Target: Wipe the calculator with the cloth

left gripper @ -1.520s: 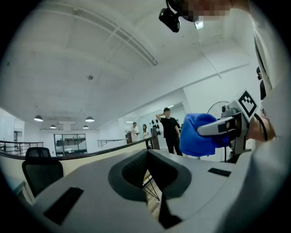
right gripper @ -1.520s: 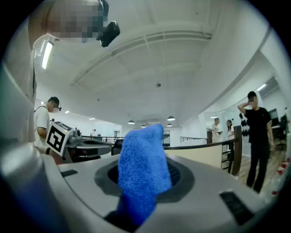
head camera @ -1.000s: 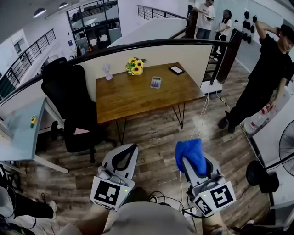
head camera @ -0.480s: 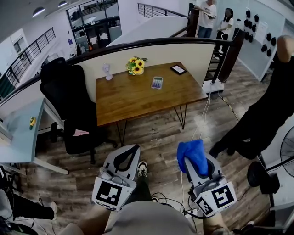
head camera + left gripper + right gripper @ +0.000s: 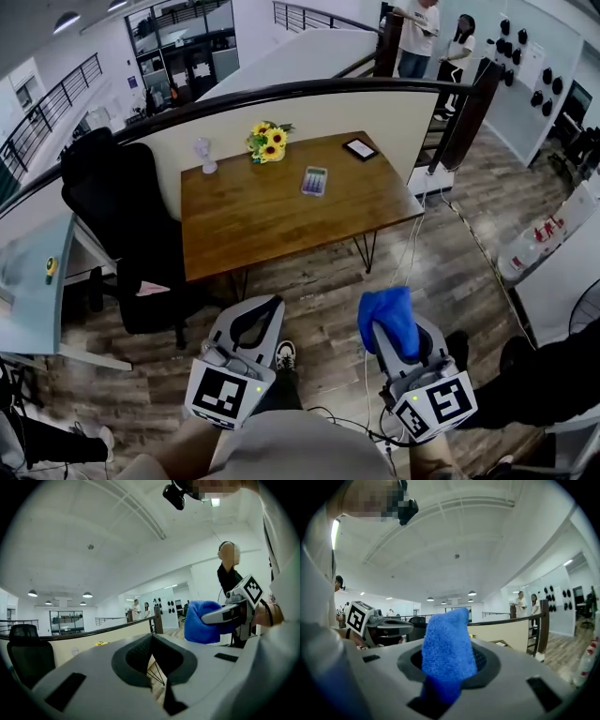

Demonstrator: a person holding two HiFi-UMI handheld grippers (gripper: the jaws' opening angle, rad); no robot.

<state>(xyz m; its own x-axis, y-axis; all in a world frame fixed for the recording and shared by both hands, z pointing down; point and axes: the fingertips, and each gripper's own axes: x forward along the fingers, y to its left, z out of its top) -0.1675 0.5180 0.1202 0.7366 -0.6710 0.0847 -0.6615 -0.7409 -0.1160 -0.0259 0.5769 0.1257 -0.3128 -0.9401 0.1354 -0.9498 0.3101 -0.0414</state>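
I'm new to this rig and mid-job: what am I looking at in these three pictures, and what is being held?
There is no robot: a person holds a two-jaw gripper in each hand. The head view looks down from their head, and each gripper view looks along that gripper's own jaws. The right gripper is shut on the blue cloth. The left gripper has its jaws together, with nothing in them. Ahead stands a wooden table with the calculator and sunflowers. Both grippers are short of the table, so wiping has not begun.
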